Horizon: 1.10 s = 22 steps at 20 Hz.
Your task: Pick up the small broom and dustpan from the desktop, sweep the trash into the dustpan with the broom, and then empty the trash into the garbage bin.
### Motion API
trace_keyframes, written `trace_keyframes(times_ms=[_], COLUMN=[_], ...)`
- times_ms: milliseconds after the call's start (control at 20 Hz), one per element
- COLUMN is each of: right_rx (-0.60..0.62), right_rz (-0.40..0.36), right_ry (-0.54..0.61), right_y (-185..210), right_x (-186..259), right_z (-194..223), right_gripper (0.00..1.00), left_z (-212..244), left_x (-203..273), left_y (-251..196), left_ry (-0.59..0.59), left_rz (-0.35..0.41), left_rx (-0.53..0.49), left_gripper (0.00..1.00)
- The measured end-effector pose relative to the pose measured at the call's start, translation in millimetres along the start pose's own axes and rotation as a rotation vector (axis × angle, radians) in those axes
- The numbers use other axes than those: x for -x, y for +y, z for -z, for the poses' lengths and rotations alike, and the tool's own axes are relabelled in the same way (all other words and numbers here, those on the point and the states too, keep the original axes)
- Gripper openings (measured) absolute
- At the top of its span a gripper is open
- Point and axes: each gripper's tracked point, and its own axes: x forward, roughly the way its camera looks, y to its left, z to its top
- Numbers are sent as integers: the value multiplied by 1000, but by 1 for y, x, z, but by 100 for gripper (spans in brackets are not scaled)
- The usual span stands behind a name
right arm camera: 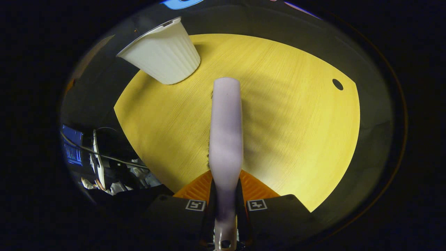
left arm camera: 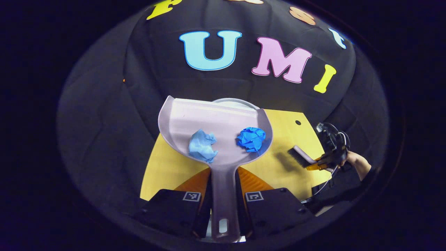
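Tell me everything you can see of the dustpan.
The dustpan is pale lilac-grey, smooth and plastic-looking, with a wide scoop, a raised rim and a long flat handle ending in a hanging slot. The left claw is shut on the handle and holds the pan off the yellow desktop, scoop pointing away from the camera. Two crumpled paper wads lie in it: a light blue one to the left and a deeper blue one near the right rim. The white bin's rim peeks from behind its far edge.

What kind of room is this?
Probably a recording booth, not a home: black cloth wall, one yellow desktop, a white garbage bin, and a dustpan held in gripper jaws.
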Motion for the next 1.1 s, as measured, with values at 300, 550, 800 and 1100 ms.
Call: trace_keyframes(times_ms=[300,550,800,1100], right_rx=[-23,-10,-36,-68], right_rz=[-20,-35,-71,-88], right_ry=[-17,-4,10,-15], right_y=[3,4,4,6], right_x=[-9,-9,-11,-12], right_z=[17,17,19,15], right_gripper=[29,29,29,29], left_z=[-73,-95,-125,-131], left_x=[-67,-87,-82,-80], left_y=[41,43,17,11], left_ry=[206,406,400,315], left_rz=[-149,-254,-361,-375], left_rx=[-362,-635,-842,-898], left_gripper=[30,30,30,30])
